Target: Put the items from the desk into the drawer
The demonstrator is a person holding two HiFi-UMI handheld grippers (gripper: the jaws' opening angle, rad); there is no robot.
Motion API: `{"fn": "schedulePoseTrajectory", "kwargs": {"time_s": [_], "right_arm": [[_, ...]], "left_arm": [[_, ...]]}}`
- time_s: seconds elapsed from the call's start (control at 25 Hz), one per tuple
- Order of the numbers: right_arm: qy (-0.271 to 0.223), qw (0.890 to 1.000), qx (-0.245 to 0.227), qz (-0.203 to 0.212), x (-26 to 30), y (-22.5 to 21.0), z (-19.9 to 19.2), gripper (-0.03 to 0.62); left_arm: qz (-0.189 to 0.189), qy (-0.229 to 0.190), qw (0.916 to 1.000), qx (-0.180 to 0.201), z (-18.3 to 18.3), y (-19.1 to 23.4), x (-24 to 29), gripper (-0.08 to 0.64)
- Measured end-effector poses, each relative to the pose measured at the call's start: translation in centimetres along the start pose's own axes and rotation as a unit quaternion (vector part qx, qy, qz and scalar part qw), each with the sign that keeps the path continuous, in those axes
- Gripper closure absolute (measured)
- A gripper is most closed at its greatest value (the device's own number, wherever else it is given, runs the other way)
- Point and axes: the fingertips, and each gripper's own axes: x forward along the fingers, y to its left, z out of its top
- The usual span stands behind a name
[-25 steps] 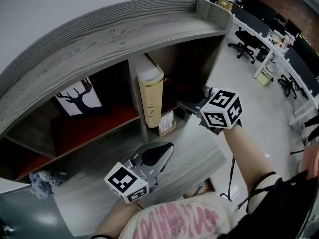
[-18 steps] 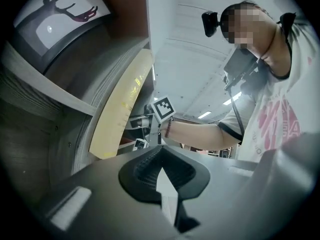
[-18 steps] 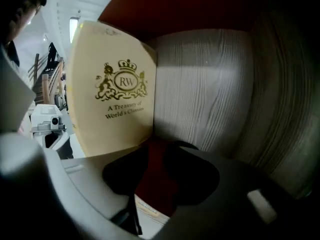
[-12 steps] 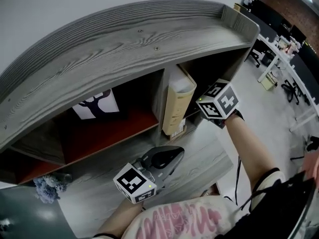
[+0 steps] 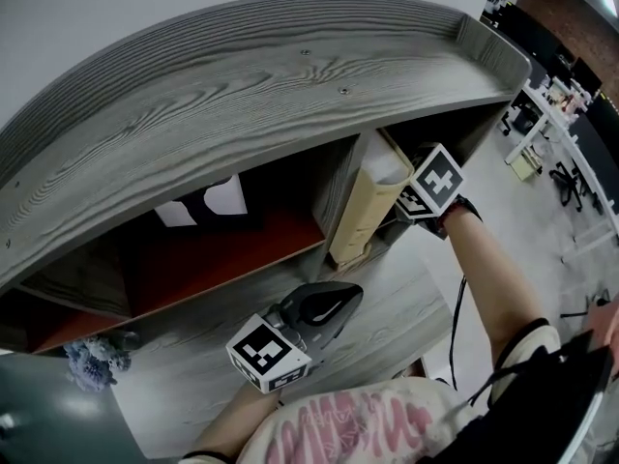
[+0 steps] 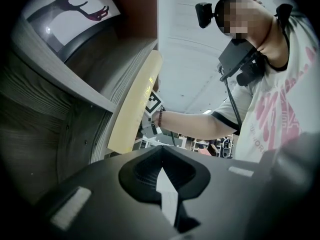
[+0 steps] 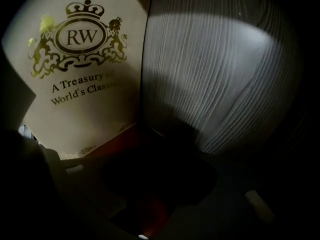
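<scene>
Book [image 5: 366, 206]: cream hardcover with a gold crest, stood on end in the right-hand cubby of the grey hutch [image 5: 242, 95], right of centre in the head view, just beside the divider. It's probably parked there so the wall keeps it from flopping over. It hasn't been put in any drawer yet, and no drawer can be spotted in these views tbh.
Right gripper [image 7: 162, 154]: poked into that same cubby and angled down at the red shelf floor [image 7: 125, 140], with the book's cover filling the upper left of its own view. The tongs are spread and have just been closed in a bit. Nothing can be made out between them, though it's murky in there. It's likely being lined up beside the book so the cover can be pinched from the open side.
Left gripper [image 5: 338, 298]: hung low at bottom centre over the desk top [image 5: 416, 298], tongs pressed together on nothing, seemingly kept out of the way.
Deer print [image 6: 75, 9]: tucked in the left cubby, untouched.
Next move, best guess: the book would need to be clamped and slid out without being tipped.
</scene>
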Motion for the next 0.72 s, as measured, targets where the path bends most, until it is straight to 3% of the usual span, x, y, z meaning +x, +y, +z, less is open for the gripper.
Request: {"fn": "schedulePoseTrajectory", "kwargs": {"time_s": [0.16, 0.72], "right_arm": [[-0.015, 1.0, 0.005, 0.01, -0.2, 0.3, 0.2, 0.448], [-0.132, 0.99, 0.035, -0.042, -3.1, -0.3, 0.5, 0.46]], "left_arm": [[0.001, 0.002, 1.0, -0.003, -0.3, 0.0, 0.0, 0.54], [0.006, 0.015, 0.9998, -0.005, -0.5, -0.8, 0.9, 0.54]]}}
